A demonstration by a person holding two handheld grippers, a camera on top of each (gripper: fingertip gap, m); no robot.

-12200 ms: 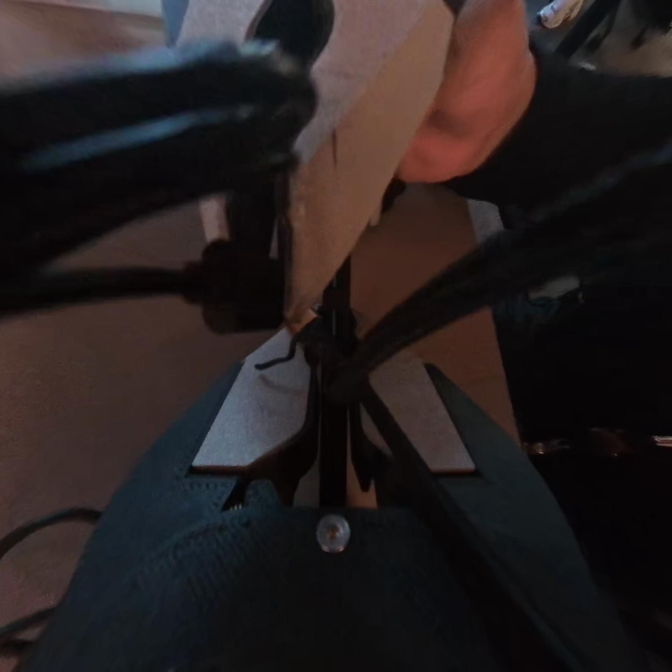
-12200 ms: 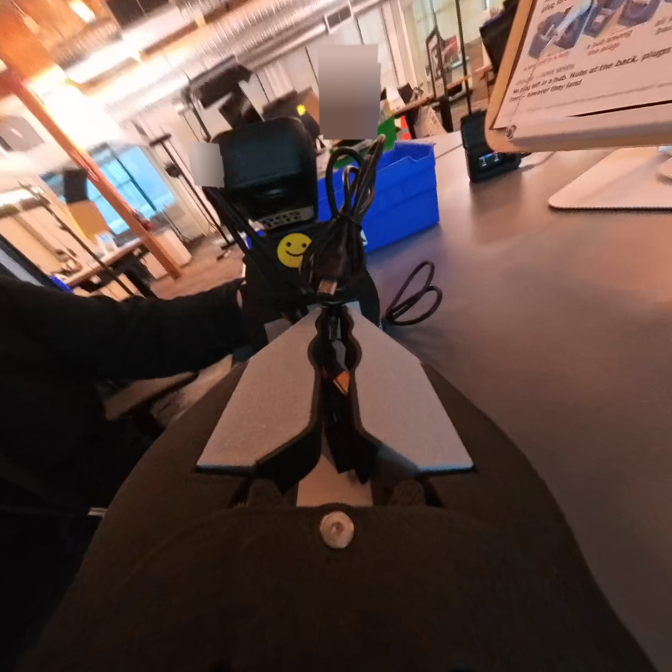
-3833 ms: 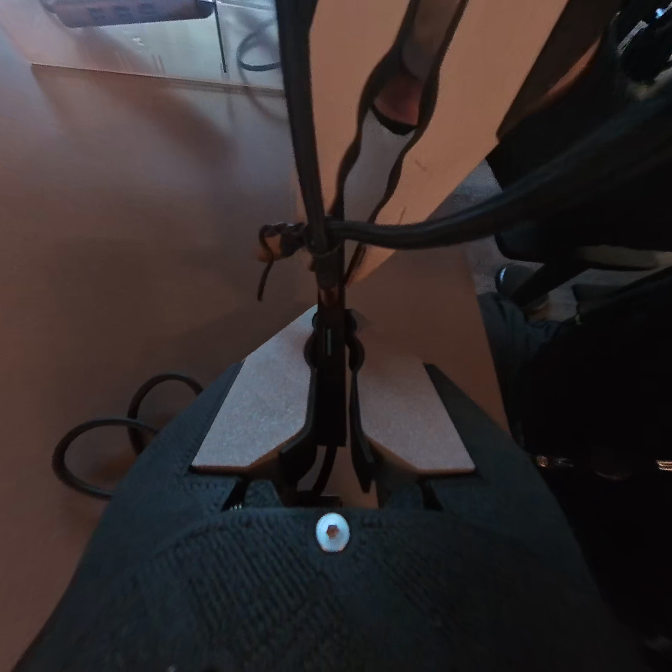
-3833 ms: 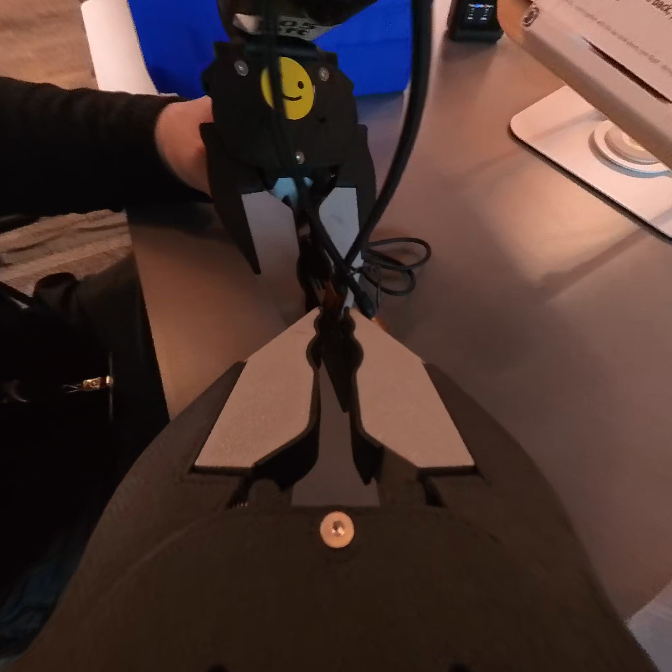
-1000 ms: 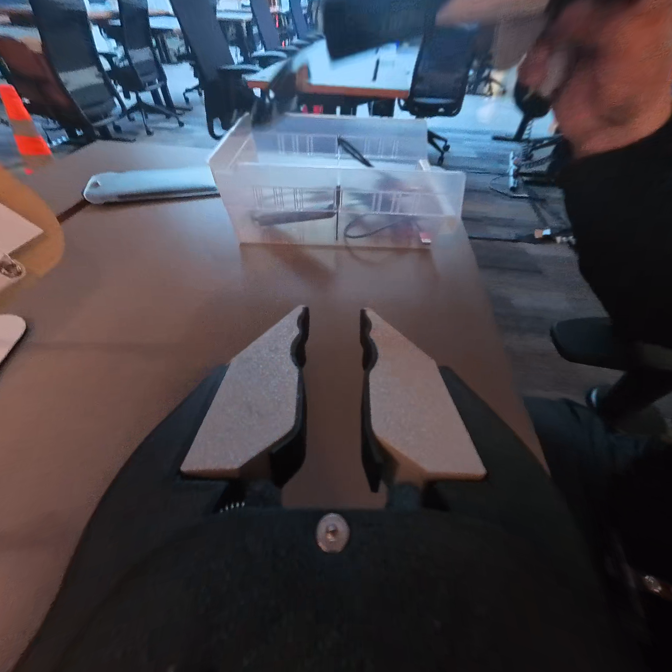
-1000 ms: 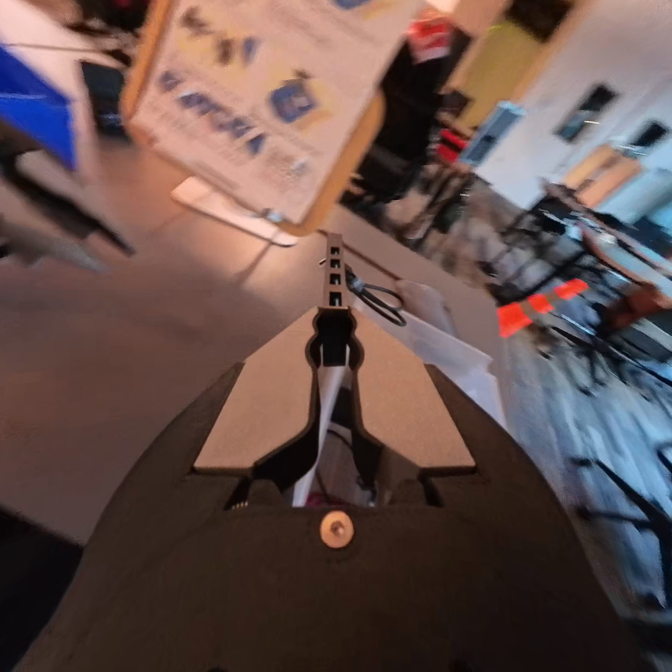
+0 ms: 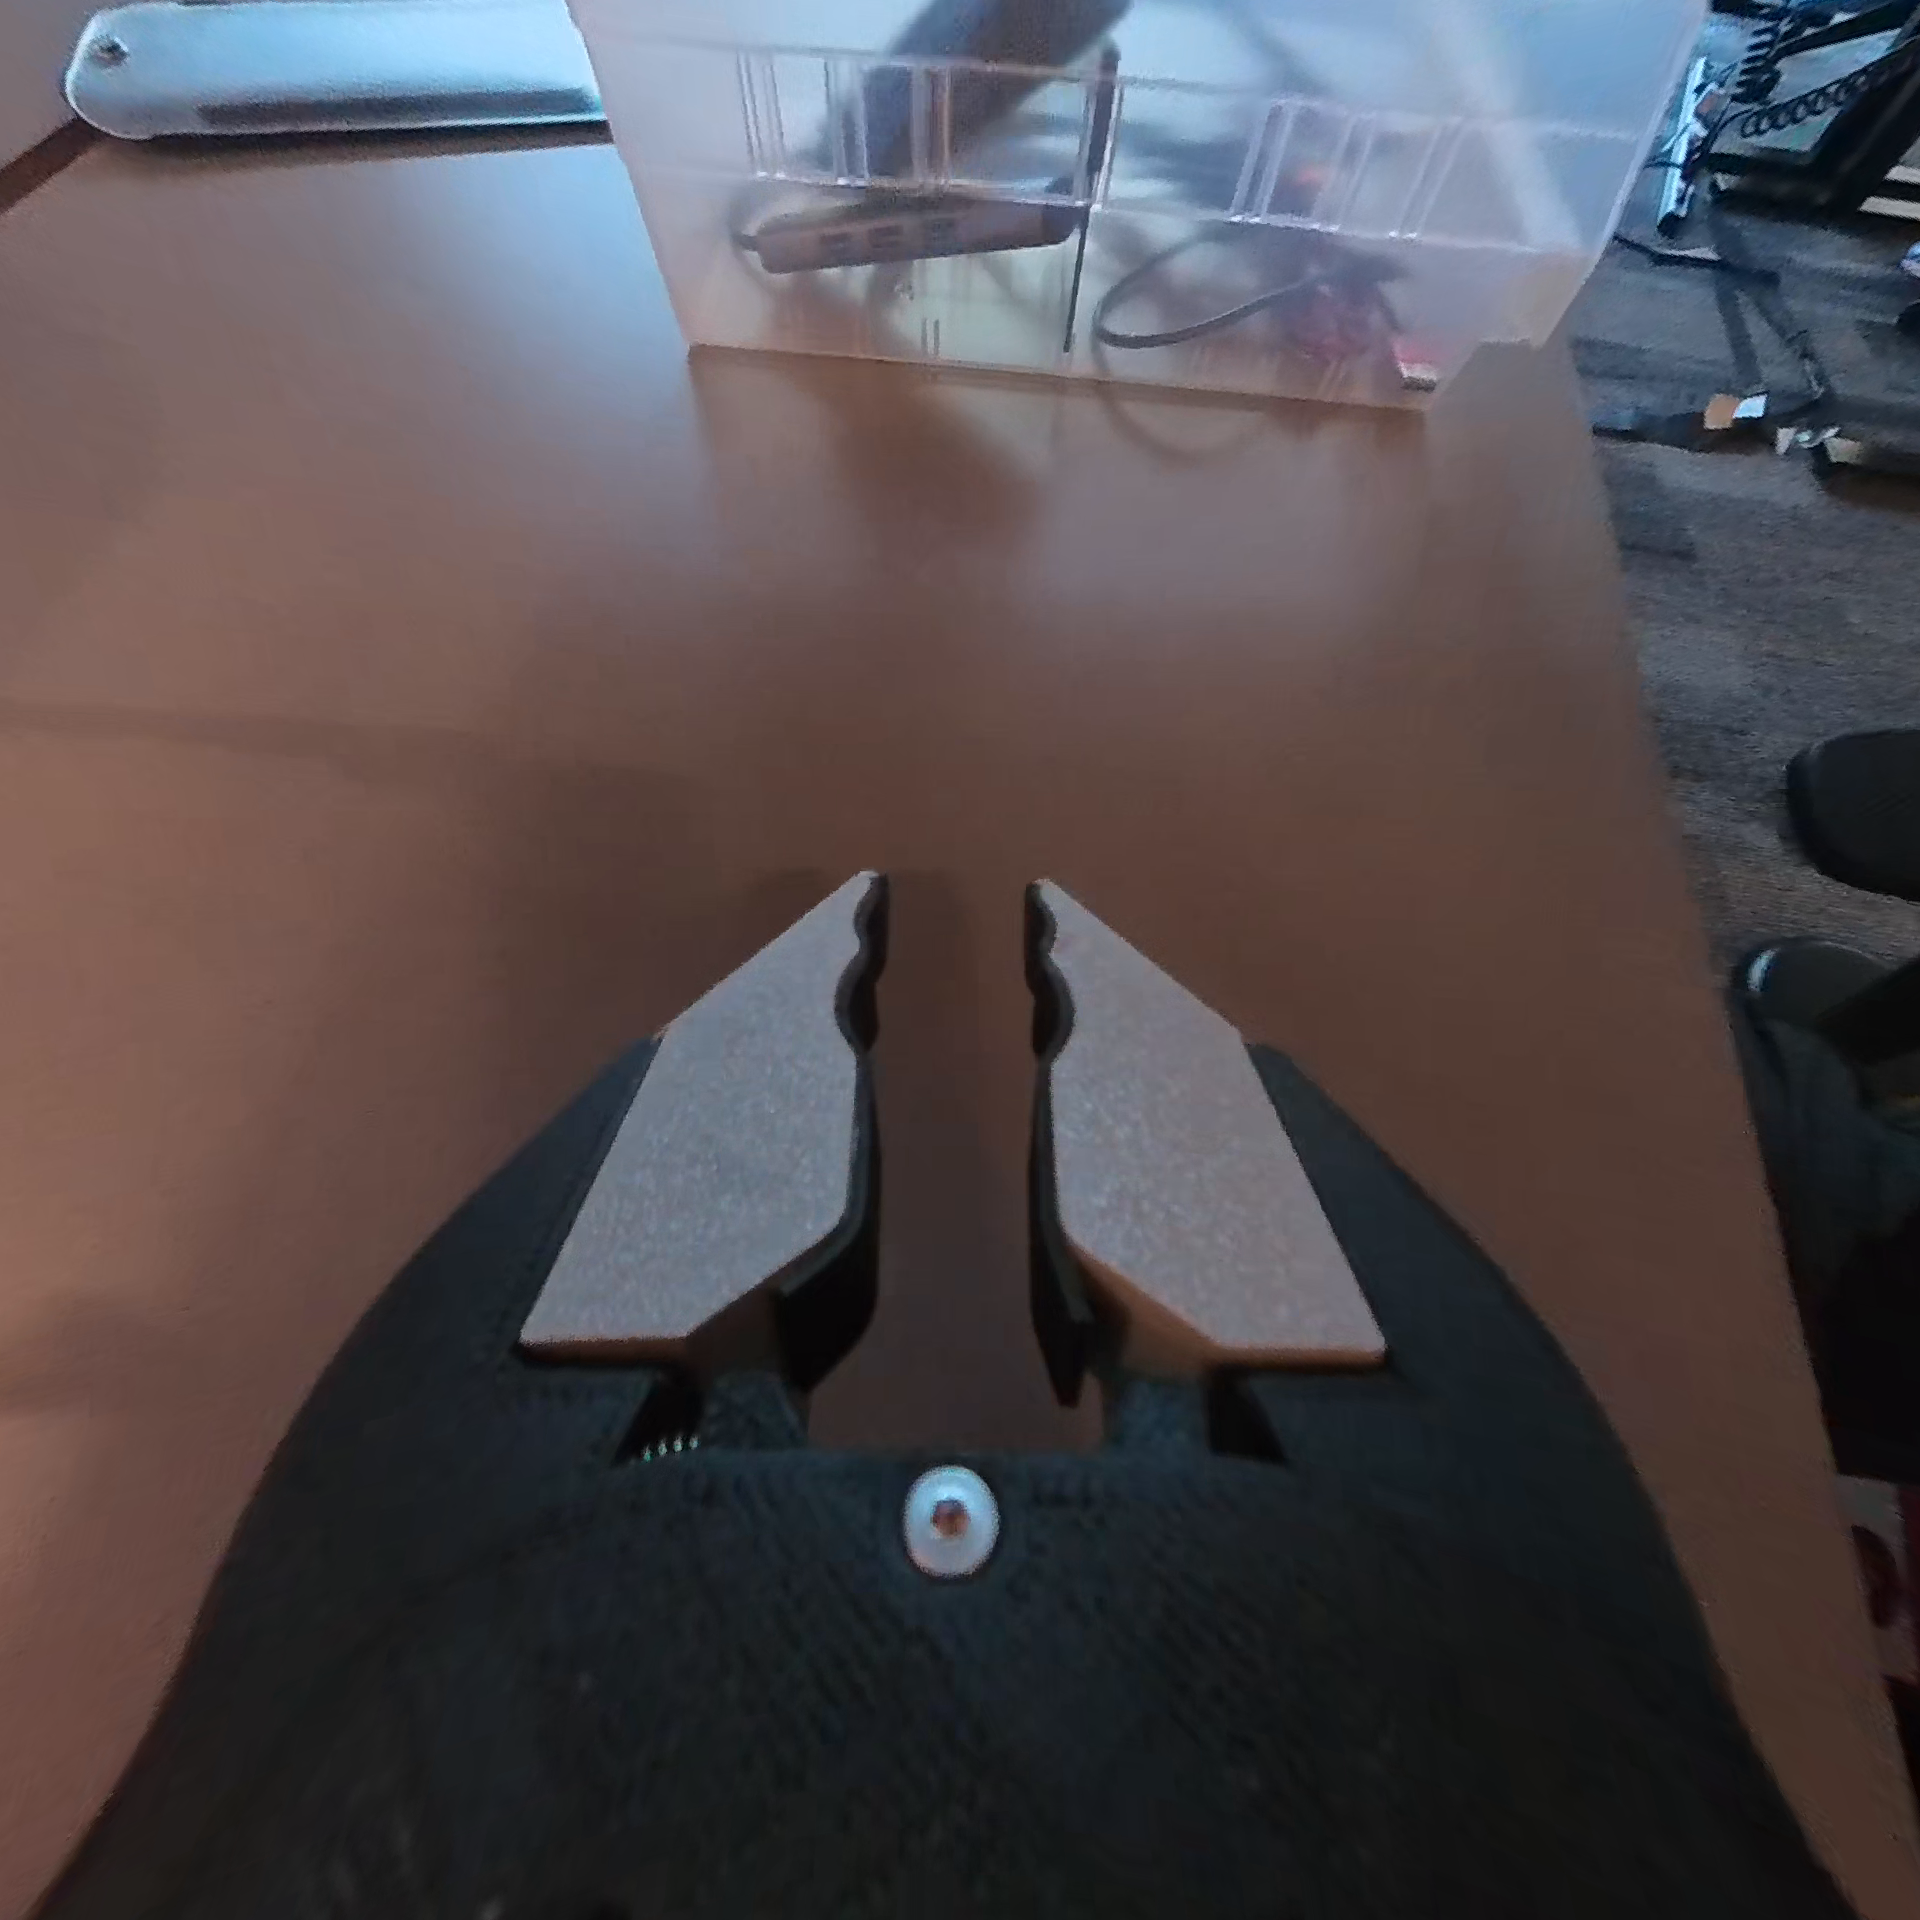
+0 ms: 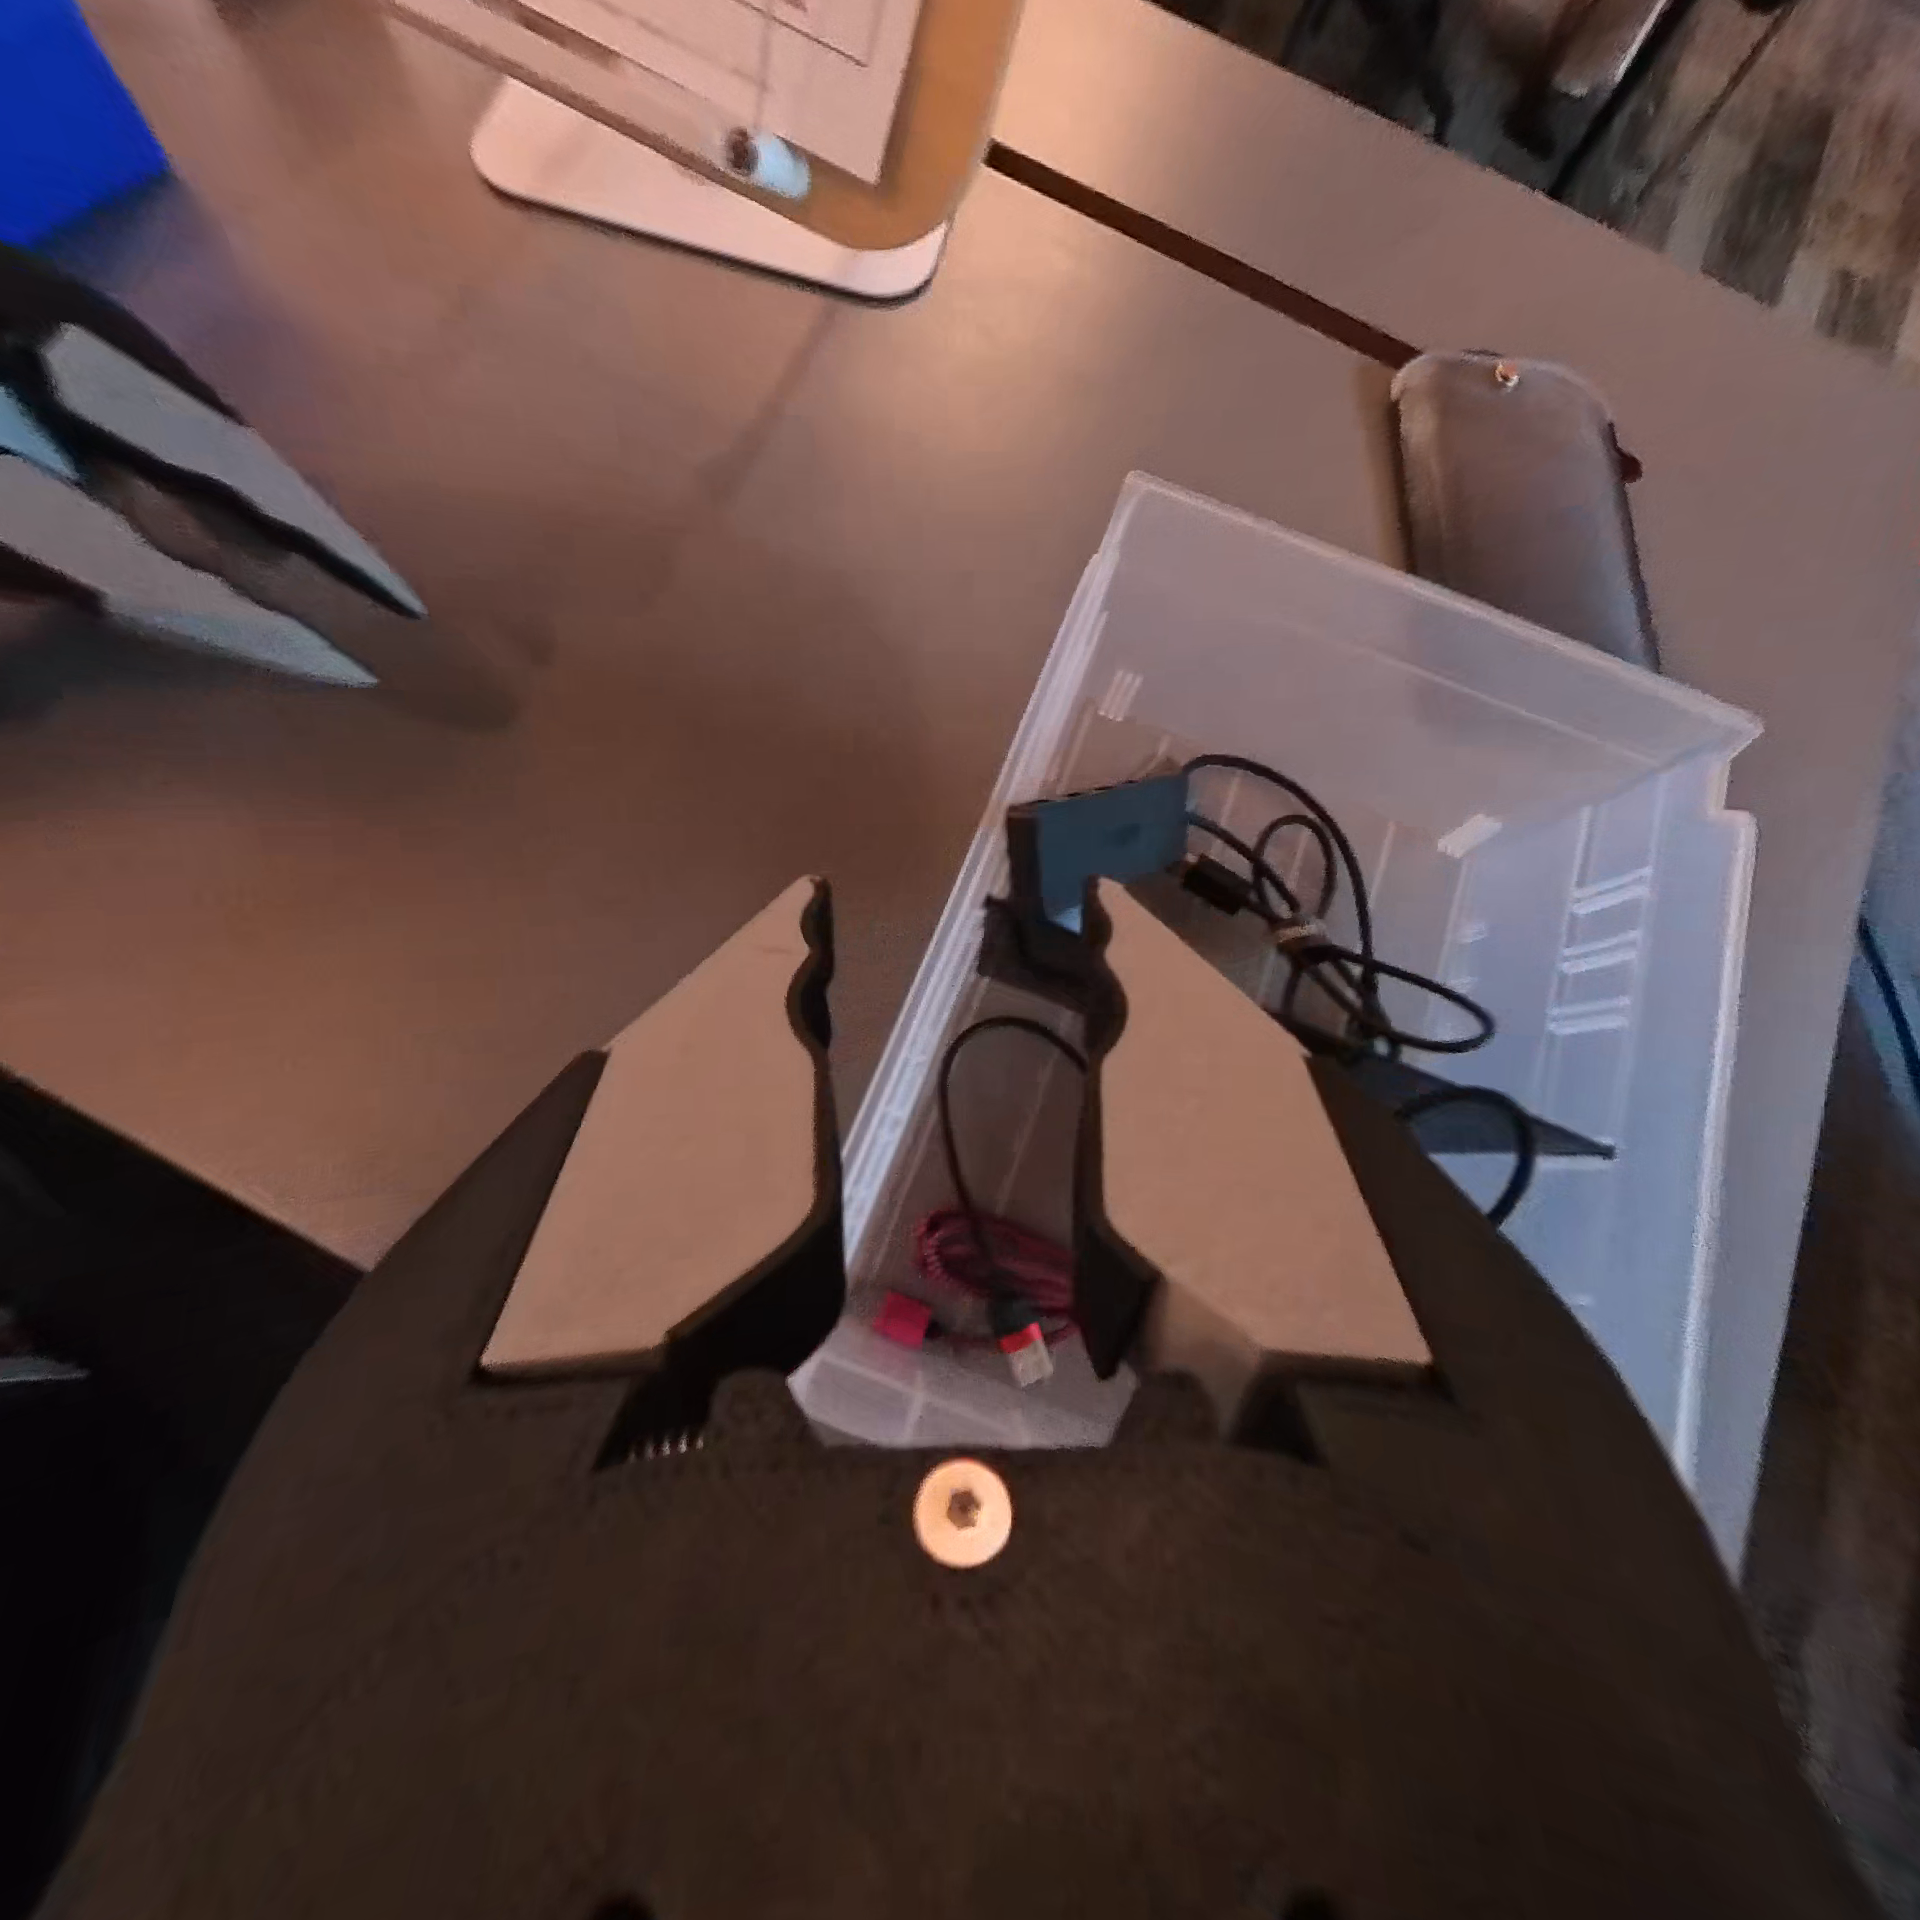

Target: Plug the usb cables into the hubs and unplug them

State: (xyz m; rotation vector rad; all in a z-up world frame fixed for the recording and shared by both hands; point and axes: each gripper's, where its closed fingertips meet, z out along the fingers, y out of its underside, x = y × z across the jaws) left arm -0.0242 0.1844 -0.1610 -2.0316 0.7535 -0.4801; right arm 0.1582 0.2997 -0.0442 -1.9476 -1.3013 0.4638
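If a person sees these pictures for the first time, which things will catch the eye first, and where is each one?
The clear plastic bin on the brown table stands out first, with a dark USB hub and black cables inside it. A red braided cable lies at the bin's near end, seen between the open right gripper. The left gripper, also open and empty, points at the bin from across the table.

Clear plastic bin [image 8: 1382, 665]; smooth brown table [image 7: 520, 540]; braided red cable [image 8: 987, 1247].
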